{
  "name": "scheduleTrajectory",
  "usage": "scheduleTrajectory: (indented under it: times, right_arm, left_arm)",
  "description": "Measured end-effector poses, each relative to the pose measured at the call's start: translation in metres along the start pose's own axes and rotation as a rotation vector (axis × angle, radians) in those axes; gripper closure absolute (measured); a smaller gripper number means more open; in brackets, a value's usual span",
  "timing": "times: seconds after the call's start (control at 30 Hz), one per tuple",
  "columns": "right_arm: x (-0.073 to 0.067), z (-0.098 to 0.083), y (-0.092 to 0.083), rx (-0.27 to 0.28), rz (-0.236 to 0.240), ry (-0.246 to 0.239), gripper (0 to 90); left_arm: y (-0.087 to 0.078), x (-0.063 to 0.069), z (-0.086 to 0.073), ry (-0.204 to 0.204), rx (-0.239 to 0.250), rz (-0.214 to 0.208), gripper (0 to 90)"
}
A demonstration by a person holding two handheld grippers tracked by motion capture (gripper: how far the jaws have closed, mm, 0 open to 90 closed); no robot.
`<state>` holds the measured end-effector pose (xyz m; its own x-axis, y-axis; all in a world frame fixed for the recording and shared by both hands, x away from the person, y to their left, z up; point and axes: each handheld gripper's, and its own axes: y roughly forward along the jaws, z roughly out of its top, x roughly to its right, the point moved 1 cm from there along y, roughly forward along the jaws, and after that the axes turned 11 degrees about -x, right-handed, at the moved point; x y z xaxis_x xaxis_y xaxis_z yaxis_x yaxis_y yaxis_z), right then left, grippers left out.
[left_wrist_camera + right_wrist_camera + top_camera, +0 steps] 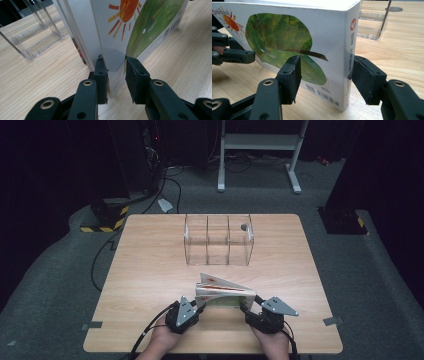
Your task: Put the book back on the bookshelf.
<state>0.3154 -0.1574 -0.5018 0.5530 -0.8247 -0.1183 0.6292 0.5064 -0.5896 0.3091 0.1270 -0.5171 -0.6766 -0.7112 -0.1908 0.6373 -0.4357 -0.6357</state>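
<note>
The left gripper (116,68) is clamped on the fanned pages at the left end of the picture book (223,291); the right gripper (325,77) has its pads pressed on either side of the book's spine end, at the right. The book stands on its edge on the wooden table (150,270), near the front edge, between the two hands; the clear compartment box (218,240) sits farther back, well apart from it.
</note>
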Motion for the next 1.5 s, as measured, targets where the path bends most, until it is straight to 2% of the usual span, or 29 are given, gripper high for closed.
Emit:
scheduleTrajectory:
  times: [0.23,0.4,0.63,0.73,0.87,0.97,1.13,1.23,1.27,1.5]
  right_arm:
    - [0.001,0.0,-0.001,0.003,0.0,0.0,40.8]
    - [0.001,0.0,-0.001,0.004,0.003,-0.002,40.4]
    - [0.002,0.0,0.0,-0.001,0.017,-0.019,37.3]
    - [0.003,0.002,0.003,-0.009,0.024,-0.04,32.9]
    - [0.005,0.005,0.005,-0.012,0.037,-0.044,30.0]
    - [0.007,0.007,0.007,-0.009,0.045,-0.039,28.6]
    - [0.008,0.014,0.009,0.008,0.052,-0.063,28.2]
    - [0.008,0.017,0.01,0.028,0.06,-0.069,29.3]
    - [0.007,0.019,0.01,0.041,0.059,-0.079,31.2]
    - [0.005,0.02,0.008,0.069,0.061,-0.108,42.0]
  left_arm:
    - [-0.003,-0.005,-0.001,-0.027,0.003,0.001,72.1]
    - [-0.006,-0.011,-0.003,-0.047,0.008,-0.001,69.3]
    - [-0.008,-0.014,-0.004,-0.069,0.008,-0.001,57.6]
    - [-0.007,-0.016,-0.007,-0.085,-0.014,-0.013,51.0]
    - [-0.007,-0.018,-0.009,-0.105,-0.027,-0.021,44.6]
    - [-0.008,-0.02,-0.012,-0.118,-0.043,-0.026,42.9]
    - [-0.011,-0.022,-0.017,-0.13,-0.05,-0.01,41.4]
    - [-0.013,-0.025,-0.021,-0.137,-0.061,0.009,41.2]
    - [-0.014,-0.028,-0.024,-0.156,-0.069,0.02,41.1]
    - [-0.016,-0.04,-0.032,-0.2,-0.084,0.051,40.9]
